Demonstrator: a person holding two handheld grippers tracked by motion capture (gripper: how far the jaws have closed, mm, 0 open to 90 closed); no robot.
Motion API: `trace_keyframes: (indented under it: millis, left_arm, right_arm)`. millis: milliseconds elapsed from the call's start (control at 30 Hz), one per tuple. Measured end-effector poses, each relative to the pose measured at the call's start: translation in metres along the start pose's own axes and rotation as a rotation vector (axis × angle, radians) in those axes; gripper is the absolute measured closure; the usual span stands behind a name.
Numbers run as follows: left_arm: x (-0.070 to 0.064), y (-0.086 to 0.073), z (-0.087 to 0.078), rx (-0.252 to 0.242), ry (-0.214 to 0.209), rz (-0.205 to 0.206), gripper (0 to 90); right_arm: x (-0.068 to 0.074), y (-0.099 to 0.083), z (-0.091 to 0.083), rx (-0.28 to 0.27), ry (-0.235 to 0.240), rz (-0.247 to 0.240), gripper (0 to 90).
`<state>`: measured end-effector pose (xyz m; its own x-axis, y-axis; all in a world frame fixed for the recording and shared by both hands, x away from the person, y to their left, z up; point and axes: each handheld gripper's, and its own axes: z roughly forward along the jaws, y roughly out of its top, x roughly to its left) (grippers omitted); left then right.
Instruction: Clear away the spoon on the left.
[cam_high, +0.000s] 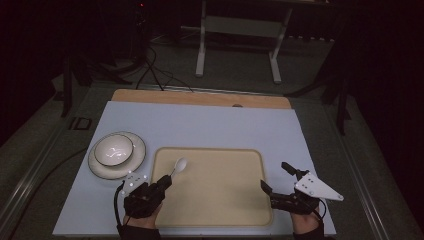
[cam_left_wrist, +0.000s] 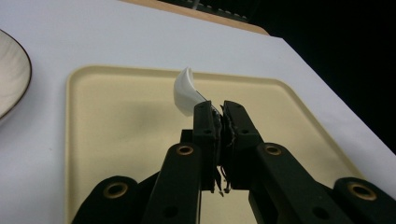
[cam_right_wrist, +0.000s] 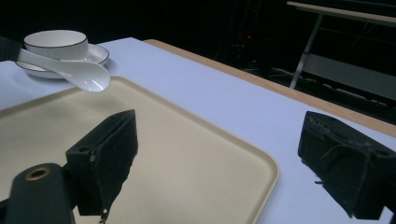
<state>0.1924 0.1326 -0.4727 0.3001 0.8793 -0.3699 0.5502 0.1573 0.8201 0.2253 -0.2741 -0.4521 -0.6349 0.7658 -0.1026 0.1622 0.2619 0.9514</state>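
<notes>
Two grippers are working at the near edge of the cream tray (cam_high: 215, 190), which is serving as the marker for everything on this table. Nearest the person, the left gripper (cam_high: 165, 181) is sitting at the tray's near left corner with its jaws pinched tight together, and it is clamping the handle of a white ceramic spoon (cam_high: 179, 165). In the left gripper view that spoon (cam_left_wrist: 186, 91) is poking up and forward from between the closed jaws, its scoop hanging above the left part of the tray rather than lying on it. Over at the near right corner, the right gripper (cam_high: 274, 179) is hovering with its jaws spread wide and gripping nothing, one jaw over the tray's right rim and the other outside it above the pale blue table cover (cam_high: 210, 125). Moving farther out, a white bowl (cam_high: 114, 149) with a dark rim is sitting in a matching plate (cam_high: 136, 161), just beyond the tray's left edge. In the right gripper view, the bowl (cam_right_wrist: 56, 44) is showing right behind the raised spoon (cam_right_wrist: 70, 70).
</notes>
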Motion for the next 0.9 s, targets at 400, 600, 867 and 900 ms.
trace_keyframes:
  millis: [400,600,867,900]
  left_arm:
    - [0.004,-0.018,0.020,0.043,0.047,-0.011,85.3]
    - [0.004,-0.024,0.025,0.081,0.045,-0.022,85.2]
    - [0.005,-0.031,0.029,0.129,0.050,-0.040,84.6]
    - [0.005,-0.032,0.030,0.135,0.052,-0.037,84.6]
  right_arm:
    - [0.001,0.000,-0.001,0.000,0.001,-0.003,12.1]
    - [0.001,0.000,0.000,0.002,0.003,-0.005,12.1]
    - [0.001,0.000,-0.001,0.002,-0.003,-0.007,12.1]
    - [0.001,0.000,-0.001,0.003,-0.003,-0.007,12.1]
